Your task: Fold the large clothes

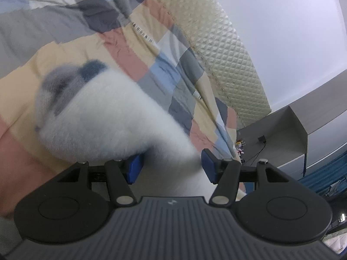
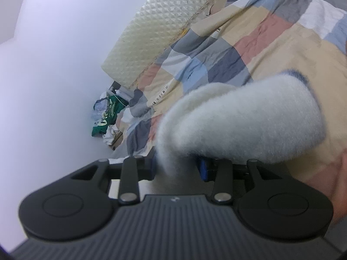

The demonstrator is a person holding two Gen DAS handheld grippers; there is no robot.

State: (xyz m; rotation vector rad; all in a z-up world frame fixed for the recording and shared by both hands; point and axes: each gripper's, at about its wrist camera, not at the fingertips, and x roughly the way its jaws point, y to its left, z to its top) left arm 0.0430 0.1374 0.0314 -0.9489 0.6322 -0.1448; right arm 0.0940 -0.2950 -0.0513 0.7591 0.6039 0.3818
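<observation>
A bed covered with a patchwork quilt (image 1: 134, 49) in pink, cream, grey, blue and white squares fills both views, with a pale wall (image 2: 54, 65) behind it. On the quilt lies the task's thing, a fluffy white garment (image 1: 104, 119) with a grey and dark blue patch at its far end; it is blurred in both views. In the left wrist view a fold of it runs from the quilt down between the blue pads (image 1: 135, 169) of the left gripper (image 1: 172, 169), whose jaws stand well apart; the fleece brushes the left pad while the right pad stands clear of it, so the claw is released, not clenched on the cloth. In the right wrist view the garment bulges up just ahead of the right gripper (image 2: 176, 169) and a tongue of it hangs between the two jaws; the jaws stand narrower here, and the fleece hides one pad and most of the other, so I cannot tell whether they pinch the cloth or merely flank it. Along the far side of the quilt stands a cream quilted mattress (image 1: 216, 49) tilted against the wall. Beyond it in the left view is a grey desk (image 1: 282, 134) with a cable on it, and in the right view a heap of clothes (image 2: 108, 117), one piece green, lies at the foot of the wall.
</observation>
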